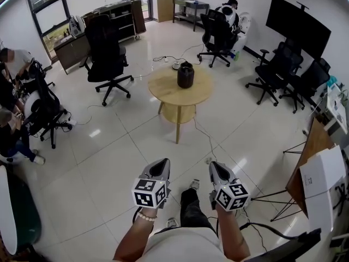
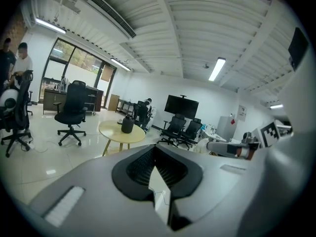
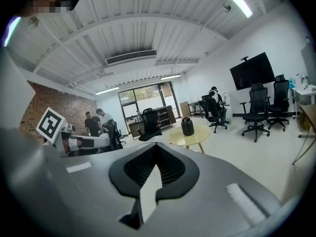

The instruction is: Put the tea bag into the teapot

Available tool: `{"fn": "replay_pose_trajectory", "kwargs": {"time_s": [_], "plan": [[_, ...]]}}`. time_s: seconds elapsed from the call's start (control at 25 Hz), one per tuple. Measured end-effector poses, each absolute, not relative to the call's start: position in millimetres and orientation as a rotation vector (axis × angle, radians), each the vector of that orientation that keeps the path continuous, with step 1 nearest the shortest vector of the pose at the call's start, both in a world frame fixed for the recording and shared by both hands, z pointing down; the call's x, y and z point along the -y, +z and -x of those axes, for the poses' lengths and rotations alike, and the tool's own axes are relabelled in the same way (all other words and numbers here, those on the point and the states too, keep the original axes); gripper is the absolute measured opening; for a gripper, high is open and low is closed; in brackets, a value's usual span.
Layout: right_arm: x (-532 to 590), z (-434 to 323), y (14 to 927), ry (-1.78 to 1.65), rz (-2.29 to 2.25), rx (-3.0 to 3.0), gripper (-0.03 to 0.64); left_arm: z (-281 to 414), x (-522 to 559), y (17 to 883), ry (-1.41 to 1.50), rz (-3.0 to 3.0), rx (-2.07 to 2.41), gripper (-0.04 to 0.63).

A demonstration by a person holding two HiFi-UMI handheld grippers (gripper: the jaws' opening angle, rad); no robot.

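Observation:
A dark teapot (image 1: 185,74) stands on a small round wooden table (image 1: 163,89) several steps ahead of me. It also shows far off as the teapot (image 2: 127,124) in the left gripper view and the teapot (image 3: 187,126) in the right gripper view. A small pale item (image 1: 176,66) lies just behind it, too small to identify. I make out no tea bag. My left gripper (image 1: 160,165) and right gripper (image 1: 217,168) are held side by side near my body, over the floor. Both are shut with nothing in them, as the left gripper (image 2: 154,148) and right gripper (image 3: 157,146) show in their own views.
Black office chairs (image 1: 109,59) ring the table, and cables (image 1: 203,135) trail over the glossy floor. A folding wooden stand (image 1: 313,146) with a white box sits at the right. People sit at the left (image 1: 13,124) and at a far desk (image 1: 229,12).

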State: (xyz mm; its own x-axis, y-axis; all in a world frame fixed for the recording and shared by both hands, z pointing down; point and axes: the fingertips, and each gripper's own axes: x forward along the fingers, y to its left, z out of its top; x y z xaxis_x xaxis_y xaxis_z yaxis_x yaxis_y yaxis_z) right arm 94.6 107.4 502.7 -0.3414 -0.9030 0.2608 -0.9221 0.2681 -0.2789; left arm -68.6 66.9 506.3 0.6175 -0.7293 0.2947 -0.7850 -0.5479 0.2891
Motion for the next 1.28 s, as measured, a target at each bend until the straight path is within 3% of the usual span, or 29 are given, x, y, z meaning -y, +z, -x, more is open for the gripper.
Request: {"fn": "replay_pose_trajectory", "kwargs": {"time_s": [0.84,1.28], "plan": [[157.6,-188.6,491.5,0.513,-1.718,2.538,0.002,-17.6,183.8,494.1,0.211,-2.468,1.283,0.012],[256.2,-194.0,501.6,0.525,-1.638,2.549,0.001,-17.4,264.0,505.9,0.202,-2.407,1.345,0.012]]}}
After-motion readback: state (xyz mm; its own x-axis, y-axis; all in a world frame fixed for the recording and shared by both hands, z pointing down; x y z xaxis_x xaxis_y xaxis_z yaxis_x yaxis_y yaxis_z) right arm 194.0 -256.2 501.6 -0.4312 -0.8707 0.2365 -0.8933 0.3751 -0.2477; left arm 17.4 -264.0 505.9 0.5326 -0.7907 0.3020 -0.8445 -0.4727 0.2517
